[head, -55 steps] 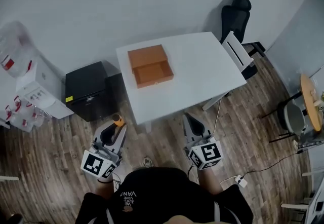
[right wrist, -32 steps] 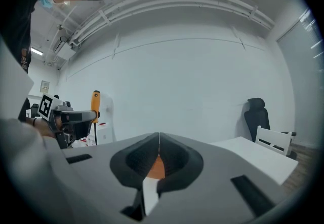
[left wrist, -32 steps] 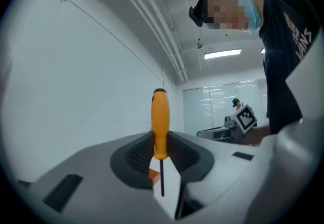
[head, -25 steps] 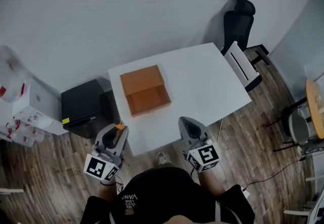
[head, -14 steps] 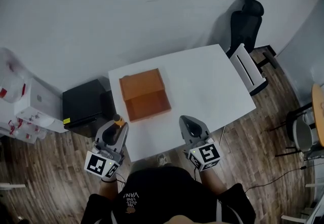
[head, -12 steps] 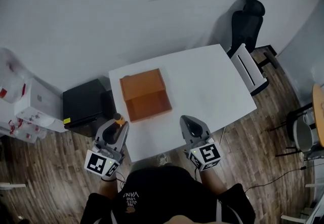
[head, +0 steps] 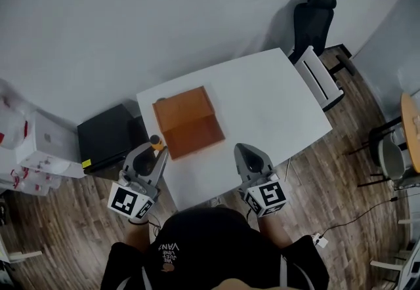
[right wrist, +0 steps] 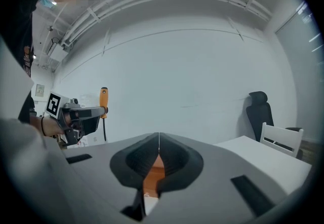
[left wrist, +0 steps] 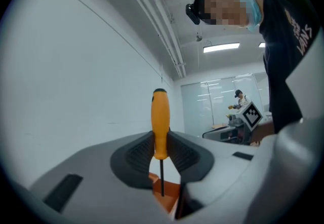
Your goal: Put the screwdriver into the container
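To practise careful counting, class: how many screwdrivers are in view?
1: the orange-handled screwdriver, upright, clamped between the fingers of the left gripper, by the white table's left edge. Others may be hidden inside the orange container.

"VANS" on the black shirt (head: 216, 252)

Head view looks steeply down; gripper views look along their jaws — all sharing the container (head: 188, 130).
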Action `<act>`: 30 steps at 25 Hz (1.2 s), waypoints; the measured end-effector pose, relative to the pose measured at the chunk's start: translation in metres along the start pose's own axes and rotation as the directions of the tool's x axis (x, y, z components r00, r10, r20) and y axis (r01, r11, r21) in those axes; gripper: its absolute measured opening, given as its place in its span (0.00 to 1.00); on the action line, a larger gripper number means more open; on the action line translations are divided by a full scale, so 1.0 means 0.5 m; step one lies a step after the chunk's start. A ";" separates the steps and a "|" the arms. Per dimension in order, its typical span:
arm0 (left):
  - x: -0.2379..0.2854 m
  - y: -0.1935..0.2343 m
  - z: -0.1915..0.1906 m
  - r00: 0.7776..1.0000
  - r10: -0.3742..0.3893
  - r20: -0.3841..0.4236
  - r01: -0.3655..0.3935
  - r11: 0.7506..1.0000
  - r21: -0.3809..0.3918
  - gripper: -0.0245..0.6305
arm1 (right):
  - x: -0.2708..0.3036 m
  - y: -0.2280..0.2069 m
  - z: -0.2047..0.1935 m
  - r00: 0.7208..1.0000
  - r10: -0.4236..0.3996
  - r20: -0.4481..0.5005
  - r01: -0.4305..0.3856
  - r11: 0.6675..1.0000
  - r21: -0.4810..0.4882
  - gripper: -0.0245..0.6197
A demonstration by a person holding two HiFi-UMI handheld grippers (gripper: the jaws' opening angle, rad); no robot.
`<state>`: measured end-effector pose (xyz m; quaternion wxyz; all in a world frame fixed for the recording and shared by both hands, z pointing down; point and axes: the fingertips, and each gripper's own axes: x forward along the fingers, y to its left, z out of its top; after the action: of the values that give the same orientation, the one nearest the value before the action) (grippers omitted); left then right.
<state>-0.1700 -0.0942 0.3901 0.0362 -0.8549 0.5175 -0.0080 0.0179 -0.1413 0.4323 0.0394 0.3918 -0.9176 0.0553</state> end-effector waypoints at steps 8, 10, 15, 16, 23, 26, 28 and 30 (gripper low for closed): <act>0.044 0.026 -0.023 0.998 -0.064 0.010 0.065 0.997 -0.052 0.16 | -0.013 -0.006 -0.003 0.997 -0.072 0.009 0.072 0.997 0.012 0.06; 0.055 0.027 -0.031 0.997 -0.078 0.005 0.078 0.995 -0.056 0.16 | -0.018 -0.011 -0.007 0.996 -0.088 0.006 0.088 0.996 0.015 0.06; 0.078 0.019 -0.057 0.995 -0.095 -0.023 0.094 0.994 -0.047 0.16 | -0.029 -0.027 -0.015 0.994 -0.106 0.003 0.106 0.994 0.023 0.06; 0.081 0.015 -0.063 0.995 -0.099 -0.029 0.098 0.994 -0.047 0.16 | -0.032 -0.028 -0.016 0.994 -0.108 0.002 0.108 0.994 0.024 0.06; 0.089 0.022 -0.090 0.994 -0.105 -0.044 0.102 0.994 -0.048 0.16 | -0.014 -0.022 -0.017 0.995 -0.097 -0.002 0.097 0.995 0.020 0.06; 0.092 0.026 -0.102 0.994 -0.100 -0.051 0.098 0.994 -0.048 0.16 | -0.006 -0.019 -0.019 0.997 -0.083 -0.007 0.083 0.996 0.017 0.06; 0.095 0.027 -0.110 0.993 -0.100 -0.059 0.097 0.994 -0.048 0.16 | 0.000 -0.017 -0.021 0.997 -0.076 -0.010 0.076 0.997 0.016 0.06; 0.098 0.028 -0.121 0.993 -0.100 -0.070 0.097 0.994 -0.053 0.16 | 0.004 -0.015 -0.022 0.997 -0.072 -0.012 0.072 0.997 0.017 0.06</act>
<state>-0.1630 -0.1473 0.4481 -0.0041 -0.8792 0.4756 -0.0278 0.0224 -0.1463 0.4437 0.0432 0.4245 -0.9021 0.0641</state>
